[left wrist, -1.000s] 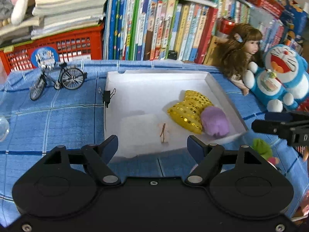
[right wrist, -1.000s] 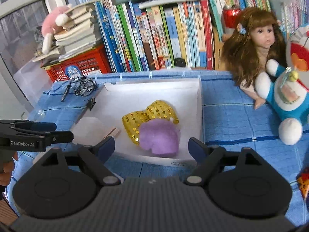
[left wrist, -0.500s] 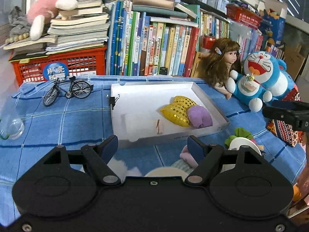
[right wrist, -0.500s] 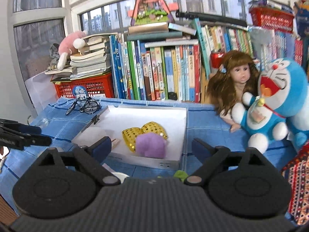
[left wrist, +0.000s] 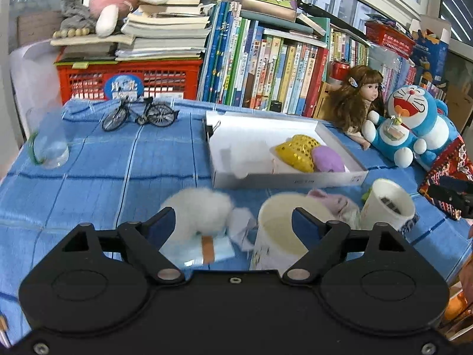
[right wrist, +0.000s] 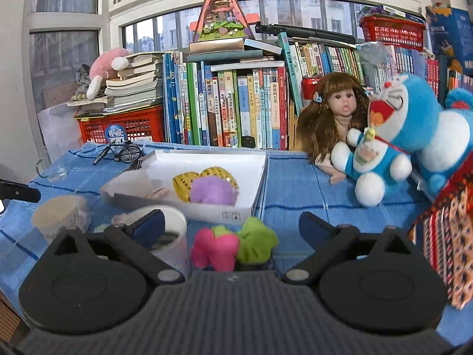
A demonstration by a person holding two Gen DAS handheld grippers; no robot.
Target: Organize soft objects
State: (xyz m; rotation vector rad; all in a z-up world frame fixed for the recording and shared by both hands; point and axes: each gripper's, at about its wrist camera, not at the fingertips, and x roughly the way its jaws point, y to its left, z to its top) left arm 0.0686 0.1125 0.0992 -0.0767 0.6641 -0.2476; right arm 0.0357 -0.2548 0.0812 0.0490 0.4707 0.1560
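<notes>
A white box [left wrist: 283, 179] [right wrist: 227, 211] on the blue cloth holds a gold sequin piece [left wrist: 297, 152] [right wrist: 184, 182] and a purple soft lump [left wrist: 328, 159] [right wrist: 211, 190]. In front of the box lie a white fluffy ball [left wrist: 201, 208], a pale pink cloth [left wrist: 334, 202] and a pink and green soft toy [right wrist: 233, 244]. My left gripper [left wrist: 233, 224] is open and empty, above the fluffy ball and a paper cup [left wrist: 280, 233]. My right gripper [right wrist: 230, 226] is open and empty, just behind the pink and green toy.
A second paper cup [left wrist: 387, 204] [right wrist: 170, 233] stands front right. A model bicycle [left wrist: 139, 114], a glass [left wrist: 48, 145], a doll [left wrist: 357, 97], a Doraemon plush [left wrist: 411, 124] and rows of books [left wrist: 266, 65] ring the box. A patterned cloth [right wrist: 449, 227] lies at the right.
Both grippers have pulled back and up from the box toward the table's front. The fluffy ball, cups and pink and green toy have come into view below them.
</notes>
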